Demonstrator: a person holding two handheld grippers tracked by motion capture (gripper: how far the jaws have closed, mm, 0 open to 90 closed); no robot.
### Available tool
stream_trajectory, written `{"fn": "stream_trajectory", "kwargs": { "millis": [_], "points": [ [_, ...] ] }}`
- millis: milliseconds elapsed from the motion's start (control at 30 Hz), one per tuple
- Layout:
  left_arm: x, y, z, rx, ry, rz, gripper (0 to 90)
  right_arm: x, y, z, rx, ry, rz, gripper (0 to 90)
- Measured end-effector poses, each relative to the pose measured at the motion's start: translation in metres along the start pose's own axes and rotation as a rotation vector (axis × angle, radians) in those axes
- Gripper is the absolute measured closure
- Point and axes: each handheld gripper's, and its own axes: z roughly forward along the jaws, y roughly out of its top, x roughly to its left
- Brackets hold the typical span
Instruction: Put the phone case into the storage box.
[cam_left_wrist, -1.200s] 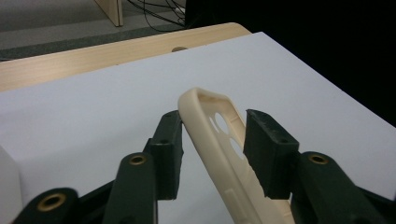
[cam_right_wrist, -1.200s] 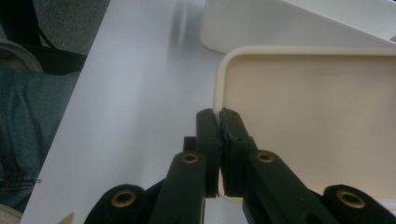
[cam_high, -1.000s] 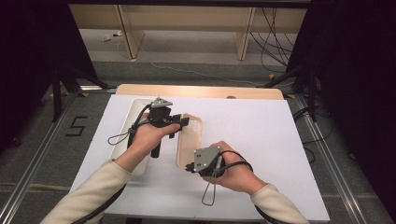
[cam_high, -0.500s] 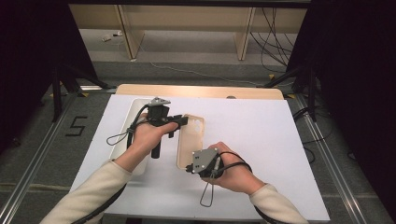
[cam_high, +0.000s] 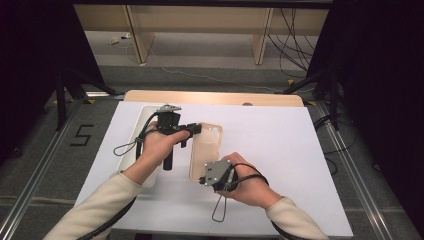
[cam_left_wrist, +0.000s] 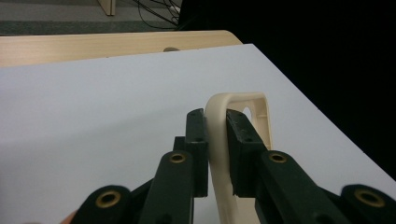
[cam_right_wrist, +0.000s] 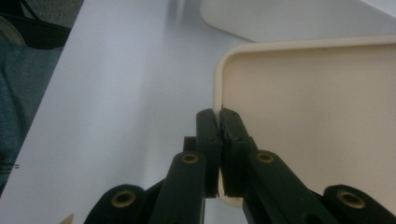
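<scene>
Left tongs (cam_high: 196, 129) have just been closing and now pinch the cream phone case (cam_high: 206, 150) by its far rim, near the camera cutout seen in the left gripper view. Right tongs (cam_high: 202, 179) clamp its near corner. Open white surface (cam_high: 280, 150) stretches rightward.

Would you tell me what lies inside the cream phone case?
The phone case looks empty: its bare inner face and camera cut-out show. The left tongs and right tongs each clamp its rim, covering those parts.
</scene>
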Motion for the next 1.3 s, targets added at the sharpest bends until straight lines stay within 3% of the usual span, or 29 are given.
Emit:
{"fn": "stream_trajectory", "kwargs": {
  "millis": [367, 433, 533, 900, 1300],
  "points": [
    [-0.007, 0.0, -0.001, -0.031, -0.038, 0.021, 82.0, -0.001, -0.003, 0.005, 0.014, -0.027, 0.023, 86.6],
    [-0.007, 0.001, -0.002, -0.041, -0.043, 0.037, 82.0, -0.003, -0.003, 0.004, 0.011, -0.03, 0.025, 83.8],
    [-0.007, 0.002, -0.004, -0.05, -0.04, 0.068, 82.0, -0.004, -0.005, 0.002, -0.01, -0.051, 0.071, 75.6],
    [0.002, 0.001, -0.013, -0.139, -0.008, 0.158, 82.0, -0.01, -0.015, -0.012, -0.166, -0.133, 0.213, 42.1],
    [0.008, 0.001, -0.022, -0.173, -0.009, 0.199, 82.0, -0.016, -0.032, -0.032, -0.332, -0.231, 0.382, 28.5]
  ]
}}
